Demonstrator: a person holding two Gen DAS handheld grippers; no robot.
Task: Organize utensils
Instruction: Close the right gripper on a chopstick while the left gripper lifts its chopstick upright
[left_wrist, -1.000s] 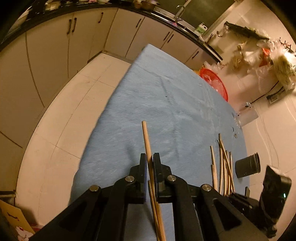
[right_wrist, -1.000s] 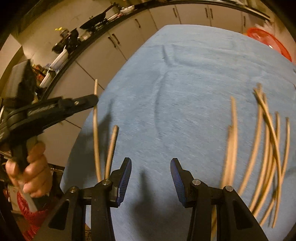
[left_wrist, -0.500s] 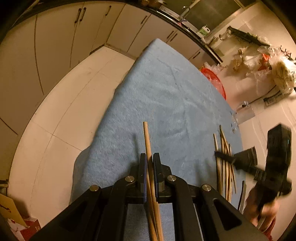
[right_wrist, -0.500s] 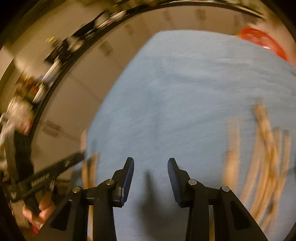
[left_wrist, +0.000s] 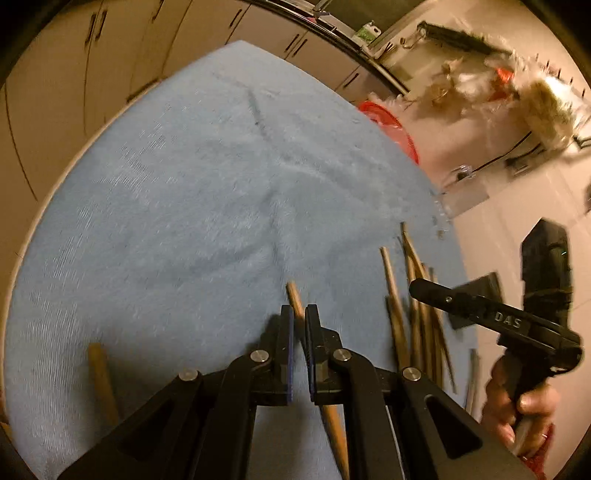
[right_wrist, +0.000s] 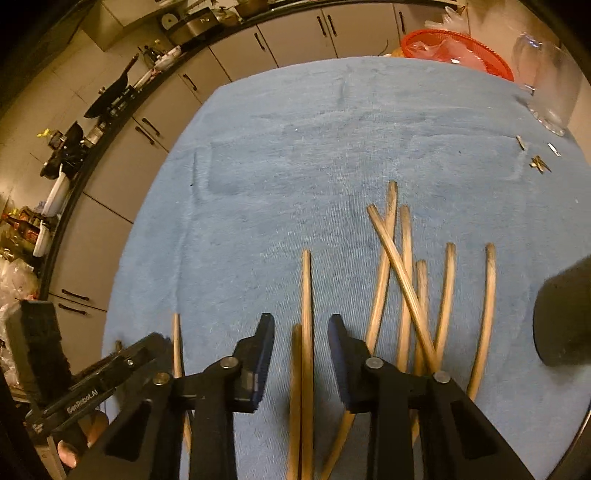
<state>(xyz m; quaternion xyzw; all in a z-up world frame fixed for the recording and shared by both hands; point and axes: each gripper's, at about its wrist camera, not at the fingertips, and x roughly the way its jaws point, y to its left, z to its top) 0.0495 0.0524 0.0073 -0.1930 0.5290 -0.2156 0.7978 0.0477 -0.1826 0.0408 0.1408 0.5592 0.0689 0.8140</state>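
Observation:
My left gripper (left_wrist: 299, 314) is shut on a wooden chopstick (left_wrist: 295, 297) whose tip sticks out ahead of the fingers, just above the blue cloth (left_wrist: 203, 192). A second chopstick (left_wrist: 101, 380) lies at the left. A pile of chopsticks (left_wrist: 417, 314) lies to the right. My right gripper (right_wrist: 301, 325) is open, low over the cloth (right_wrist: 332, 140), with two chopsticks (right_wrist: 306, 317) between its fingers. The crossed pile (right_wrist: 410, 280) lies just to its right. The left gripper shows at the lower left of the right wrist view (right_wrist: 110, 373).
A black cup (right_wrist: 565, 314) lies at the right edge of the cloth. A red basket (right_wrist: 458, 48) and a clear glass container (right_wrist: 546, 74) stand at the far end. Small metal bits (right_wrist: 539, 162) lie near the glass. Kitchen cabinets (right_wrist: 258, 55) run behind.
My right gripper has swung right and down, now straddling two chopsticks beside the pile. My left gripper, still holding its chopstick, has moved over the cloth toward the pile.

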